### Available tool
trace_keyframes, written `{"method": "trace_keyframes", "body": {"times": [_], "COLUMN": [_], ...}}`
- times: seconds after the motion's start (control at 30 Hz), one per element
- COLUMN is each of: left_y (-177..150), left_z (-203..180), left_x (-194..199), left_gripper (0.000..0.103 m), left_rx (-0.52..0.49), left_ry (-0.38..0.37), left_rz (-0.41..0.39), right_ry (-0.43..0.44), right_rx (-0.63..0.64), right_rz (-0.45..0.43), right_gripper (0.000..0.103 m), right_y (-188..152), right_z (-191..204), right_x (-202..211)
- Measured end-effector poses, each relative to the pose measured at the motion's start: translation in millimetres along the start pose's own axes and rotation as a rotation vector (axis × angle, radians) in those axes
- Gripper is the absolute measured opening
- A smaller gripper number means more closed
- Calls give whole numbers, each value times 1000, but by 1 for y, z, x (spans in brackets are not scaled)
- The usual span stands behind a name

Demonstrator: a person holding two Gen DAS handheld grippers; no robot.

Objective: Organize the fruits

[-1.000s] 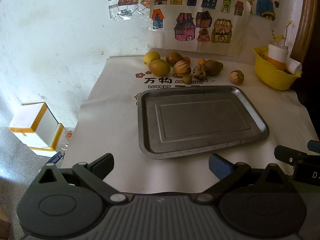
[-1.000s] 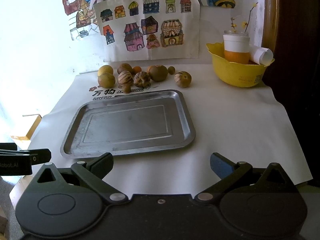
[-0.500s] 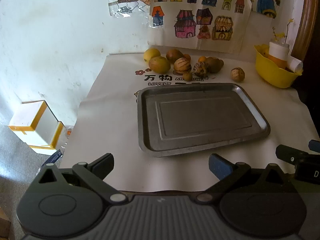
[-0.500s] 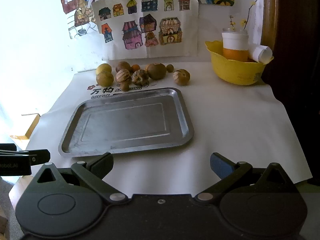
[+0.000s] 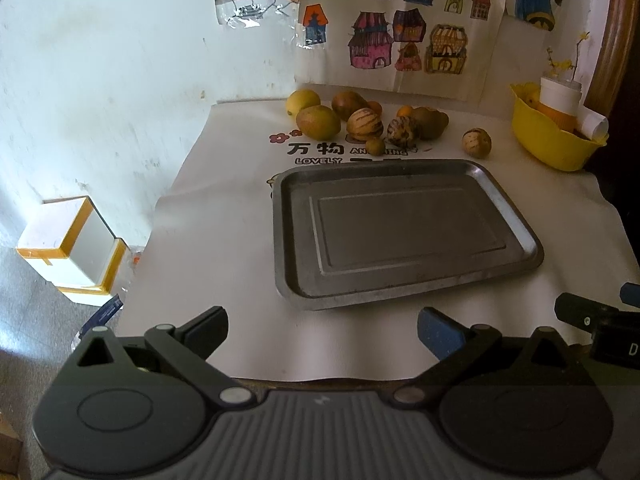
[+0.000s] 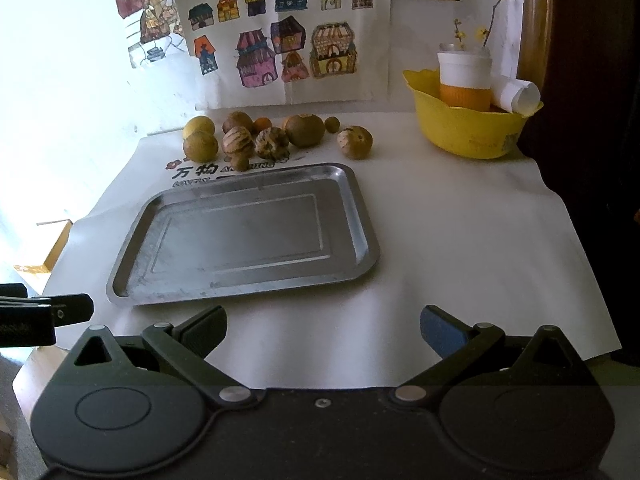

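Note:
An empty metal tray (image 5: 516, 216) (image 6: 362, 216) lies in the middle of the white-covered table. Several brown, yellow and orange fruits cluster behind it, among them a greenish-brown one (image 5: 318, 122) (image 6: 200, 146) and a striped one (image 5: 363, 125) (image 6: 238, 141). One brown fruit (image 5: 476, 143) (image 6: 355, 142) sits apart to the right. My left gripper (image 5: 322, 330) is open and empty over the table's near edge. My right gripper (image 6: 323, 328) is open and empty, also at the near edge, to the right of the left one.
A yellow bowl (image 5: 548, 140) (image 6: 460, 128) holding a white and orange cup (image 6: 464, 76) and a paper roll stands at the back right. Drawings hang on the wall behind. A white and yellow box (image 5: 68, 248) sits on the floor at left.
Both grippers have shifted slightly towards the table; the tray and fruits look a little nearer. Nothing was taken hold of or moved.

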State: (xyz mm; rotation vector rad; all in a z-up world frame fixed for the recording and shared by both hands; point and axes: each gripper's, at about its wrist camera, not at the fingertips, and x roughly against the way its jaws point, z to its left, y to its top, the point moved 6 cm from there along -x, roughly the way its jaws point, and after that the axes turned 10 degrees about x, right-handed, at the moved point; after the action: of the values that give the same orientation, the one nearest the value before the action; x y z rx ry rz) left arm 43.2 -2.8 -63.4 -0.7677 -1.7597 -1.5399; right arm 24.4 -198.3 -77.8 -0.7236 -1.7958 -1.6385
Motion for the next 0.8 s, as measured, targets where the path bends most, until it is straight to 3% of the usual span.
{"method": "trace_keyframes", "body": {"times": [0.8], "left_y": [8], "left_z": [9], "left_x": [-16], "left_gripper": [103], "left_rx": [8], "left_ry": [62], "left_rz": [51], "right_ry": [-42], "right_rx": [13], "right_rz": [120], "right_gripper": [103], "right_y": [16], "right_z": [-5], "right_x": [-12]}}
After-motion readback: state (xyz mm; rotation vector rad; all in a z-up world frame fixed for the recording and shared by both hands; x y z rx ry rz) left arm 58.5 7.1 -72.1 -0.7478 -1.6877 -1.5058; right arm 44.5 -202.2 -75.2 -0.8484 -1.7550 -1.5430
